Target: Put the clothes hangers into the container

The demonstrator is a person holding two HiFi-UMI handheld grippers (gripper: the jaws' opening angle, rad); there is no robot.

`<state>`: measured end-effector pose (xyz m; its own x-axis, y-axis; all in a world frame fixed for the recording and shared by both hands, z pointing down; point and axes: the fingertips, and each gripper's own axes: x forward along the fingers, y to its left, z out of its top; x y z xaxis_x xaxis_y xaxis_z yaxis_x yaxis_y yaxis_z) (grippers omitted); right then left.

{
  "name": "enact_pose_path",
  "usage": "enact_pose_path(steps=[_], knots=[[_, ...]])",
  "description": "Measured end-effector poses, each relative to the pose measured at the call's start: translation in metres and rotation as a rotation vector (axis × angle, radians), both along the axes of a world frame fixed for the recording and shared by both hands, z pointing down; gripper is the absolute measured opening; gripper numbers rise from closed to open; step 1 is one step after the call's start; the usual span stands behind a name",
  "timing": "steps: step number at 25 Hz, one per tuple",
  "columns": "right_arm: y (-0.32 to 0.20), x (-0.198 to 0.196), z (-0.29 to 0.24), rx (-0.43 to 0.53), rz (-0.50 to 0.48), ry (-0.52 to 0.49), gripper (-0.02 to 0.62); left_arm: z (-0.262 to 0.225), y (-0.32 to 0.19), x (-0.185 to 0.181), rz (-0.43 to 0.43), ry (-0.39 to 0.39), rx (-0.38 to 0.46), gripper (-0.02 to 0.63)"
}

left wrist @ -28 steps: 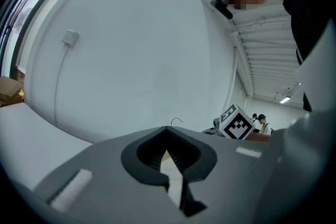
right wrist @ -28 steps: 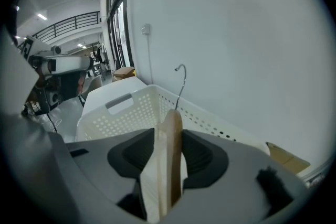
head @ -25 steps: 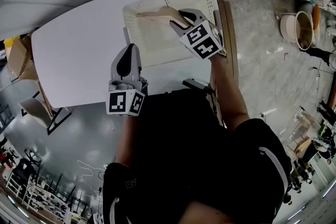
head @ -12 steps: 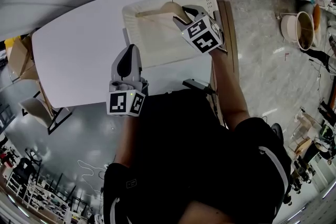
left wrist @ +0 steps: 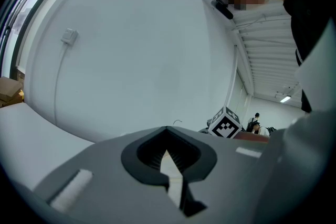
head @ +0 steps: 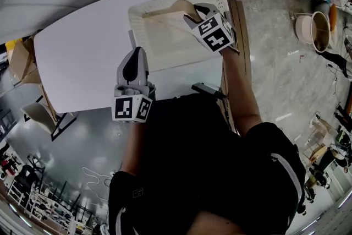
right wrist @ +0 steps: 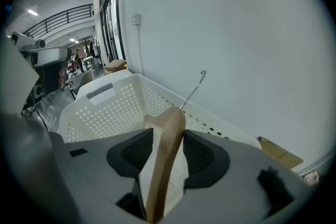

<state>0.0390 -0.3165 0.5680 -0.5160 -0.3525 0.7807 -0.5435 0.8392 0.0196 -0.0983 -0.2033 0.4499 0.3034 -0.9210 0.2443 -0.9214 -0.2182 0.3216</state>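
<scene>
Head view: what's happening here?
A person works a claw in each hand. The right claw has a wooden hanger between its jaws, over the white basket on the table. The jaws have just been opening, so it looks like a drop-off. The left claw is shut and empty at the table's near edge.

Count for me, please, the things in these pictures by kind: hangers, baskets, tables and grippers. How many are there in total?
Wooden hanger: 1
White basket: 1
White table: 1
Grippers: 2, the left gripper and the right gripper, whose jaws have just been opening with the hanger between them
Total: 5
</scene>
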Motion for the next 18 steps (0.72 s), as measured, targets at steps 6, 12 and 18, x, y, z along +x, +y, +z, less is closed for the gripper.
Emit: enact_pose_path(steps=[6, 12, 18], knots=[[-0.0015, 0.0037, 0.004, -0.01, 0.002, 0.006, 0.189, 0.0008, -0.0001, -0.0007, -0.003, -0.002, -0.003, 0.006], [-0.004, 0.0074, 0.0068, -0.011, 0.0, 0.024, 0.19, 0.001, 0.0034, -0.0003, -0.005, -0.005, -0.009, 0.006], [-0.0077, 0.0096, 0.0094, -0.024, 0.019, 0.018, 0.192, -0.0034, 0.0048, -0.0017, -0.01, -0.013, -0.006, 0.006]])
